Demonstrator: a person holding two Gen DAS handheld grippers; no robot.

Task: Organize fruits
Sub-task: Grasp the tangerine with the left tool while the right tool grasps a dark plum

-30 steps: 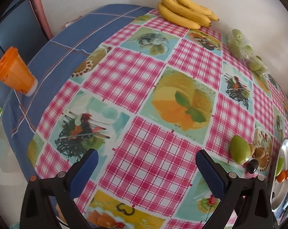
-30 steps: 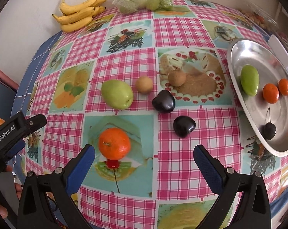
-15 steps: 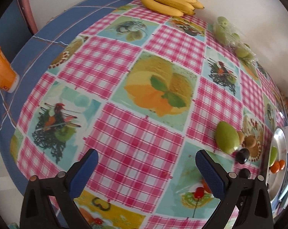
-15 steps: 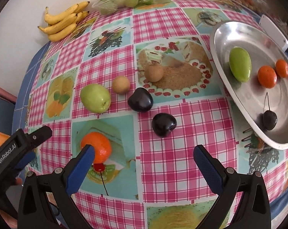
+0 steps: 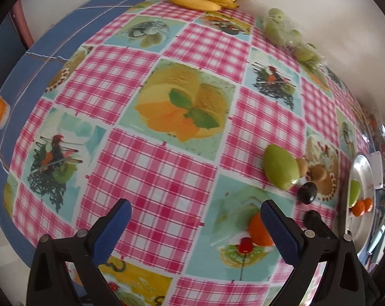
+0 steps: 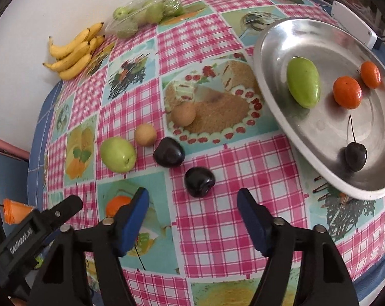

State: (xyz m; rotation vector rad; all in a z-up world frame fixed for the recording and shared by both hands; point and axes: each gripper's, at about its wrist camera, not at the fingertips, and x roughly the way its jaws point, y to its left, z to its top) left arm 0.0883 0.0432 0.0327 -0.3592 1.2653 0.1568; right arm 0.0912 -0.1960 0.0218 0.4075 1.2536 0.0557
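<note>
Currently left gripper (image 5: pixel 195 220) wide, empty, over bare table (image 5: pixel 151 178). Orange (image 6: pixel 117 204) partly hidden behind right gripper (image 6: pixel 192 204), whose jaws just narrowed, nothing between; dark plum (image 6: pixel 199 181) just beyond. Tray (image 6: pixel 274 51) far right, probably four fruits.

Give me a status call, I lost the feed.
Right gripper open, jaws just narrowed, nothing between. Left gripper open, empty. Nearest dark plum ahead of right jaws, metal tray beyond. Path clear.
</note>
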